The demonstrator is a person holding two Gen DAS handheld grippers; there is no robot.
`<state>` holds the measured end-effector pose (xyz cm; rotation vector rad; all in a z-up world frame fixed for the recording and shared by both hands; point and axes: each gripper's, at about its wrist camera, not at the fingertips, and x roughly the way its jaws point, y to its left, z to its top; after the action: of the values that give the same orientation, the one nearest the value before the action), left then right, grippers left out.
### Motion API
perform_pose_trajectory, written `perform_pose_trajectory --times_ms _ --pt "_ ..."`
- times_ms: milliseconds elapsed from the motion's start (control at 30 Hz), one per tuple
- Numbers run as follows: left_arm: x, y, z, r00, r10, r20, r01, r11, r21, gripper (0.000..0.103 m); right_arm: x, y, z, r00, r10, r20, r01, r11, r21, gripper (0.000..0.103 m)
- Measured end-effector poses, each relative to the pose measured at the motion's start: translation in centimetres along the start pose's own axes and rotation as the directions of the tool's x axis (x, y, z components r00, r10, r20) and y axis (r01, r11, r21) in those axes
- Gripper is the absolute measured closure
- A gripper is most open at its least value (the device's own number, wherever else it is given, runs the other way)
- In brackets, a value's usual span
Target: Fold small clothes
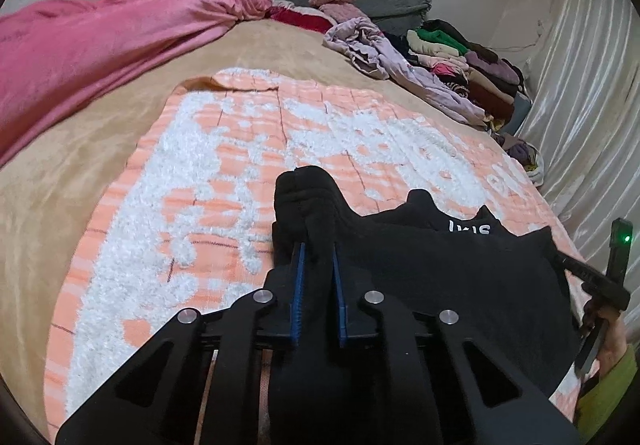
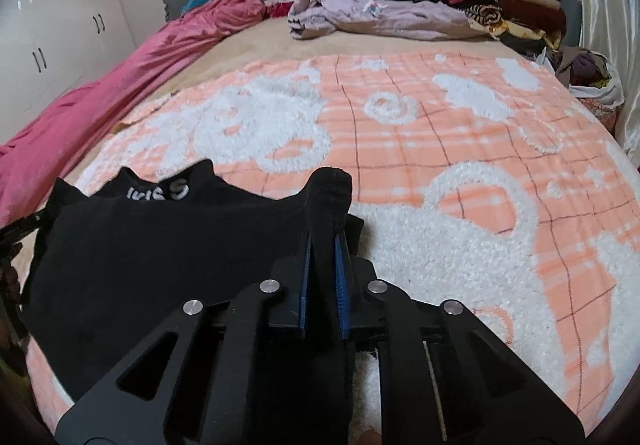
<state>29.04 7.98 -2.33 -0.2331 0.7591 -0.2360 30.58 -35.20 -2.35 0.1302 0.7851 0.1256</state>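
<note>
Black garment, small, with white lettering near its far edge, spread between the left gripper and the right gripper. One bunched corner is pinched in each gripper; the cloth between sags onto the peach-and-white blanket beneath.

Left gripper, right gripper: both clamped.

White lettering on the black garment reads upside down, illegible.
</note>
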Motion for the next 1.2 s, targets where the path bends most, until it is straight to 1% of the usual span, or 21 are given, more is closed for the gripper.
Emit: perform_pose_trajectory --times_ms 200,300,333,400,467,567,667,733,800,833,867,900,967,1033,1100,1167,1200 --pt "-1.6 -1.1 0.6 0.999 0.004 0.051 -0.006 0.999 0.036 0.094 -1.7 -0.4 0.7 0.996 0.007 0.087 -0.009 0.999 0.031 0.099" --pt "-2.3 -1.6 1.0 0.997 0.007 0.08 -0.01 0.999 0.048 0.094 -2.1 -0.5 1.1 0.993 -0.012 0.118 0.01 1.0 0.019 0.099" --pt "-2.3 -1.8 1.0 0.996 0.02 0.087 -0.025 0.998 0.06 0.094 -2.0 -0.5 1.1 0.993 -0.018 0.117 0.016 1.0 0.014 0.099" --pt "-1.9 -2.1 1.0 0.994 0.049 0.093 -0.056 0.996 0.073 0.094 -1.5 -0.6 1.0 0.993 -0.043 0.108 0.042 0.999 0.01 0.099" --pt "-1.2 -2.0 0.8 0.994 0.074 0.085 -0.08 0.994 0.074 0.094 -0.5 -0.7 0.6 0.994 -0.074 0.077 0.073 0.997 0.008 0.099" --pt "0.4 -1.8 0.3 0.993 0.114 0.042 -0.117 0.989 0.088 0.094 1.0 -0.9 0.0 0.994 -0.111 0.009 0.111 0.994 0.012 0.099" --pt "1.6 -1.1 -0.2 0.992 0.13 -0.001 -0.129 0.989 0.071 0.092 1.4 -1.0 -0.4 0.992 -0.124 -0.017 0.124 0.992 0.013 0.098" --pt "1.6 -0.9 -0.2 0.991 0.131 -0.007 -0.13 0.99 0.062 0.088 1.4 -1.1 -0.4 0.991 -0.134 -0.023 0.134 0.991 0.02 0.094" --pt "1.5 -0.7 -0.2 0.991 0.134 -0.01 -0.134 0.989 0.057 0.084 1.3 -1.3 -0.5 0.99 -0.141 -0.026 0.142 0.989 0.031 0.086" --pt "1.6 -0.8 -0.3 0.991 0.137 -0.011 -0.136 0.989 0.056 0.082 1.2 -1.4 -0.5 0.99 -0.139 -0.024 0.14 0.989 0.037 0.085" --pt "1.5 -0.7 -0.3 0.99 0.14 -0.012 -0.139 0.989 0.053 0.081 1.1 -1.5 -0.5 0.99 -0.137 -0.023 0.138 0.99 0.042 0.08" --pt "1.5 -0.7 -0.3 0.99 0.141 -0.014 -0.14 0.989 0.05 0.08 0.9 -1.5 -0.4 0.99 -0.14 -0.023 0.141 0.989 0.046 0.073" --pt "1.4 -0.7 -0.2 0.99 0.141 -0.015 -0.14 0.989 0.049 0.078 0.5 -1.4 -0.2 0.989 -0.149 -0.01 0.15 0.988 0.039 0.069" --pt "1.3 -0.7 -0.2 0.989 0.144 -0.017 -0.143 0.989 0.046 0.073 0.0 -1.2 0.0 0.988 -0.157 0.003 0.157 0.987 0.03 0.063" --pt "1.2 -0.6 -0.1 0.989 0.146 -0.023 -0.145 0.989 0.04 0.069 -0.8 -1.0 0.3 0.987 -0.16 0.031 0.159 0.987 0.031 0.049" --pt "1.0 -0.5 -0.1 0.989 0.148 -0.025 -0.147 0.989 0.035 0.064 -1.5 -0.8 0.5 0.986 -0.161 0.052 0.16 0.987 0.033 0.039" --pt "0.9 -0.5 0.0 0.989 0.148 -0.026 -0.147 0.989 0.034 0.062 -1.9 -0.7 0.6 0.984 -0.165 0.065 0.163 0.986 0.032 0.037"
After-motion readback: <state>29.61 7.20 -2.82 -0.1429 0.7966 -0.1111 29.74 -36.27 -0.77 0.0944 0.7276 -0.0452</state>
